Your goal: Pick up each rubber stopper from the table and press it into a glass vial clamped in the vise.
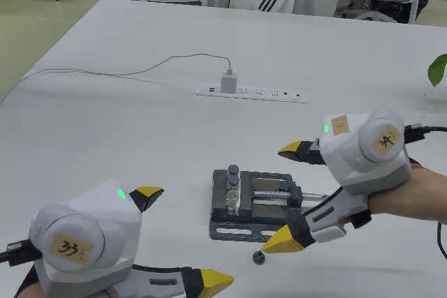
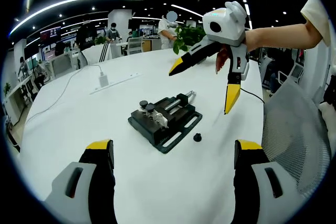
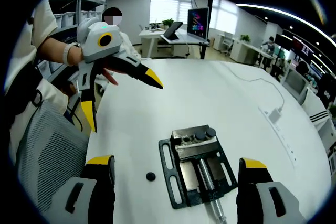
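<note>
A dark metal vise [image 1: 269, 207] sits on the white table [image 1: 105, 130] and clamps small glass vials [image 1: 232, 190] that have dark stoppers on top. One loose black rubber stopper [image 1: 259, 258] lies on the table just in front of the vise. My right gripper [image 1: 285, 195] hovers open over the vise's right side with nothing in it. My left gripper [image 1: 183, 236] is open and bare at the lower left, apart from the vise. The left gripper view has the vise [image 2: 165, 119] and loose stopper [image 2: 198, 137] ahead; the right gripper view has the vise [image 3: 197, 163] and stopper [image 3: 151, 176] below.
A white power strip [image 1: 251, 92] with a plugged charger and a grey cable [image 1: 105, 73] lies farther back on the table. Chairs stand past the far edge. A green leaf [image 1: 437, 69] hangs at the right edge. A mesh chair [image 3: 47, 150] stands beside the table.
</note>
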Motion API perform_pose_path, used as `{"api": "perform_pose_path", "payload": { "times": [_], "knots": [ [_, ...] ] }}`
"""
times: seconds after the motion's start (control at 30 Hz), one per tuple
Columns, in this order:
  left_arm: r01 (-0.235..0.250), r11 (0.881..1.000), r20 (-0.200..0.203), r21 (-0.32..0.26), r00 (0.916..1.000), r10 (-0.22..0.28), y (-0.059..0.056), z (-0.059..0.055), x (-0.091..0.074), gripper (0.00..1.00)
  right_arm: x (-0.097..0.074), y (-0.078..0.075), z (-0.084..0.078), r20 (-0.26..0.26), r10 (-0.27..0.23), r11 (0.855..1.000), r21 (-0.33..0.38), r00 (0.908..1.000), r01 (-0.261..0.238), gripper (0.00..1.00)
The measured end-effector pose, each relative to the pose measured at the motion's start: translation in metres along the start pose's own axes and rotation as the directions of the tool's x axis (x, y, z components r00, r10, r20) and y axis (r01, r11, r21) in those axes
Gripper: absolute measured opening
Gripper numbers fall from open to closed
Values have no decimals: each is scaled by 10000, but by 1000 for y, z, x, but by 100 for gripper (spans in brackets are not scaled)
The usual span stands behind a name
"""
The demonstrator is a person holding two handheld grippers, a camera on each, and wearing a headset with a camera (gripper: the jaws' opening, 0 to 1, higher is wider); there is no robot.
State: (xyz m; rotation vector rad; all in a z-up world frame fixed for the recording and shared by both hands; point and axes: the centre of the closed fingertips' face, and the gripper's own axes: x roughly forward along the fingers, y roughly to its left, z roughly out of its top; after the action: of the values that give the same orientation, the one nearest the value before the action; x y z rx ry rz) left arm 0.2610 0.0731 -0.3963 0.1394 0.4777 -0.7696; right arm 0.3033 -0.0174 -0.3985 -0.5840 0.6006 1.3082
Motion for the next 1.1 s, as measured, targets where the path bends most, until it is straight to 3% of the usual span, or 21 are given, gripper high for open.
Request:
{"api": "perform_pose_path", "payload": {
  "times": [0.3,0.77,1.0,1.1],
  "knots": [
    [247,9994,-230,226,9994,-242,-5,-3,4,94,-23,11,-29,299,-539,9956,781,9981,514,97],
    [1020,9892,-855,1051,9920,-932,-13,-1,14,89,-45,23,-55,597,-1284,9777,1747,9899,1163,96],
    [1646,9733,-1347,1598,9804,-1437,-17,-2,20,84,-52,27,-62,747,-1656,9642,2215,9834,1456,95],
    [2027,9606,-1719,1904,9702,-1706,-19,-4,23,82,-54,32,-67,705,-1566,9625,2346,9851,1362,91]
  ]
}}
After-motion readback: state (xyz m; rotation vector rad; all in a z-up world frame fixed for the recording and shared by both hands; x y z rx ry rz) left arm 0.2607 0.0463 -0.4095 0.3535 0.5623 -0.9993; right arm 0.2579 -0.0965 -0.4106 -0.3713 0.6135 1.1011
